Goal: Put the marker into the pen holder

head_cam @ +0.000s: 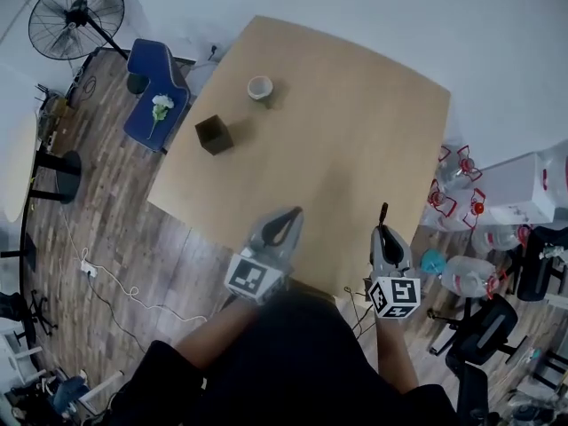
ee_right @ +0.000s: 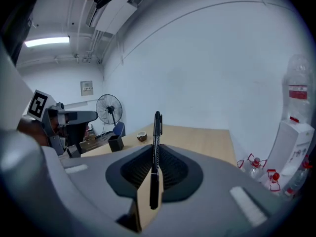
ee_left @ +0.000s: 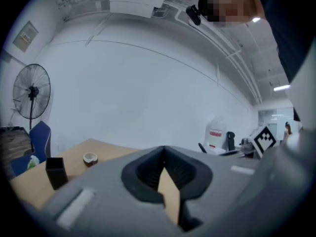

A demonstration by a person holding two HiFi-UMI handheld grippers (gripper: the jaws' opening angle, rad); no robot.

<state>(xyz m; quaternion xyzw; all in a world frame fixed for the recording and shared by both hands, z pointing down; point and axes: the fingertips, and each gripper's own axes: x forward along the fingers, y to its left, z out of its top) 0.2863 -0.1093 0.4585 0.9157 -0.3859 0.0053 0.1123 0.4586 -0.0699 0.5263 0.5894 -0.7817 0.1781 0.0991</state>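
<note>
A black square pen holder [head_cam: 214, 135] stands on the wooden table [head_cam: 355, 140] near its left edge; it also shows in the left gripper view [ee_left: 55, 172] and the right gripper view [ee_right: 116, 143]. My right gripper [head_cam: 382, 230] [ee_right: 154, 154] is shut on a black marker [head_cam: 383, 213] [ee_right: 156, 152], which sticks up past the jaws, over the table's near edge. My left gripper [head_cam: 293, 213] [ee_left: 164, 154] is shut with nothing in it, beside the right one. Both are well short of the holder.
A small white round cup [head_cam: 260, 87] sits behind the holder. Off the table's left are a blue chair [head_cam: 158, 91] and a standing fan [head_cam: 75, 16]. Water bottles [head_cam: 461, 273] and office chairs crowd the floor at the right.
</note>
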